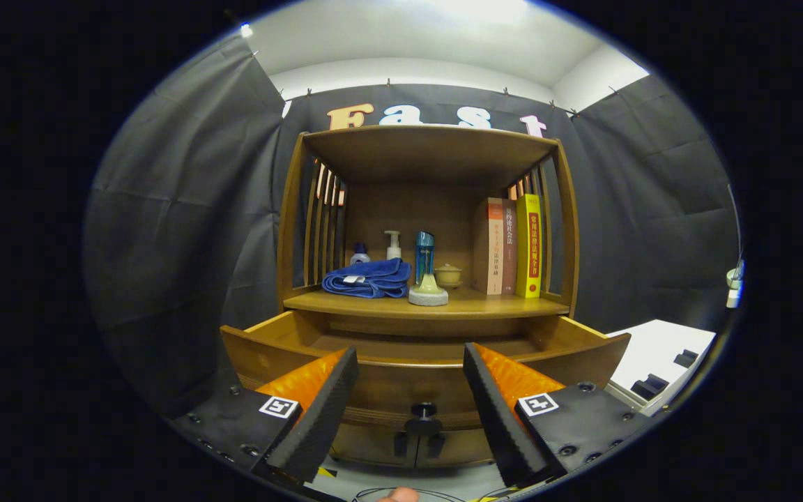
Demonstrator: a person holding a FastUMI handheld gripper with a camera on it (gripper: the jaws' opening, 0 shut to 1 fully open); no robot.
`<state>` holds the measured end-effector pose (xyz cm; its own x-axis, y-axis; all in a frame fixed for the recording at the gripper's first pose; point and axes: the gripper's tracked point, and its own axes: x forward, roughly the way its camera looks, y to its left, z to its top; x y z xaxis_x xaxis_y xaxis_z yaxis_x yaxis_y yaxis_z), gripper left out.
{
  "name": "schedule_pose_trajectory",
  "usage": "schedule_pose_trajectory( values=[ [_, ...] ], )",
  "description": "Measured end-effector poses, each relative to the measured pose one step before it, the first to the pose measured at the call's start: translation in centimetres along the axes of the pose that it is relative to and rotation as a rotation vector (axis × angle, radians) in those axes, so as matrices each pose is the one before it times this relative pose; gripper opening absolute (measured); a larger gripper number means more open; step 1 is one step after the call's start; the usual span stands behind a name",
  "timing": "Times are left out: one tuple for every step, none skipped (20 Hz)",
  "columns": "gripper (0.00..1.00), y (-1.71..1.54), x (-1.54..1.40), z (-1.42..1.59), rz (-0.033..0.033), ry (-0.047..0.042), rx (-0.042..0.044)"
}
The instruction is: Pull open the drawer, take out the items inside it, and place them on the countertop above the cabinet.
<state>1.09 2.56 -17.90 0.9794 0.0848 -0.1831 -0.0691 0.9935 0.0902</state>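
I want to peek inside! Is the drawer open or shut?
Open. The drawer sticks out from under the shelf, showing its inside walls. The gripper is open, fingers either side of the knob.

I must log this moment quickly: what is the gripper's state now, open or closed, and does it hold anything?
Gripper: open, holding nothing; its fingers stand apart before the pulled-out drawer, with the drawer's dark knob between them.

The tool (410, 411) has 2 orange fingers, ribbed black pads, square markers.
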Motion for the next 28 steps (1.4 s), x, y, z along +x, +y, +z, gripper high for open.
schedule_pose_trajectory(
  values=[
    [0.99,-0.268,-0.086,-0.500,-0.00710,0.00596,-0.00035],
    [0.99,-0.223,-0.146,-0.427,-0.00406,0.00549,0.00147],
    [0.99,-0.194,-0.104,-0.521,-0.00316,0.00598,0.00448],
    [0.99,-0.223,-0.169,-0.421,-0.00446,0.00493,0.00570],
    [0.99,-0.314,-0.142,-0.471,-0.00737,0.00389,0.00640],
    [0.99,-0.272,-0.113,-0.534,-0.00900,0.00438,0.00782],
    [0.99,-0.292,-0.062,-0.555,-0.00798,0.00628,0.00765],
    [0.99,-0.292,0.220,-0.519,-0.00923,0.00586,0.00545],
    [0.99,-0.231,0.258,-0.592,-0.00725,0.00852,0.00345],
    [0.99,-0.124,0.399,-0.628,-0.00565,0.00993,0.00006],
    [0.99,-0.101,0.488,-0.669,-0.00507,0.00909,-0.00430],
    [0.99,-0.024,0.721,-0.499,-0.00299,0.00807,-0.00313],
    [0.99,0.218,0.561,-0.448,0.00128,0.00446,0.00246],
    [0.99,0.190,0.427,-0.452,0.00656,0.00262,0.00762],
    [0.99,0.137,0.435,-0.332,0.00451,0.00232,0.00677],
    [0.99,0.124,0.575,-0.322,0.00177,0.00399,0.00494],
    [0.99,0.111,0.581,-0.341,0.00426,0.00362,0.00461],
    [0.98,0.122,0.577,-0.242,0.00677,0.00220,0.00322],
    [0.98,-0.261,0.387,-0.461,-0.01142,0.01385,-0.00878],
    [0.98,-0.510,-0.057,0.134,-0.01476,-0.01163,-0.01403],
    [0.98,-0.131,0.096,-0.039,-0.00171,-0.00468,0.01379],
    [0.98,-0.051,-0.261,-0.013,-0.00044,0.00058,0.01772],
    [0.97,0.011,-0.071,0.098,0.00124,-0.00382,0.00694],
    [0.97,-0.028,0.061,-0.074,0.00004,0.00002,-0.00385],
    [0.97,-0.035,0.068,-0.014,-0.00089,-0.00129,-0.00429],
    [0.97,0.018,-0.040,-0.016,-0.00038,0.00290,0.00001],
    [0.97,0.007,0.078,-0.033,0.00006,0.00364,0.00066],
    [0.97,-0.009,0.046,0.067,-0.00073,0.00354,-0.00072]
  ],
)
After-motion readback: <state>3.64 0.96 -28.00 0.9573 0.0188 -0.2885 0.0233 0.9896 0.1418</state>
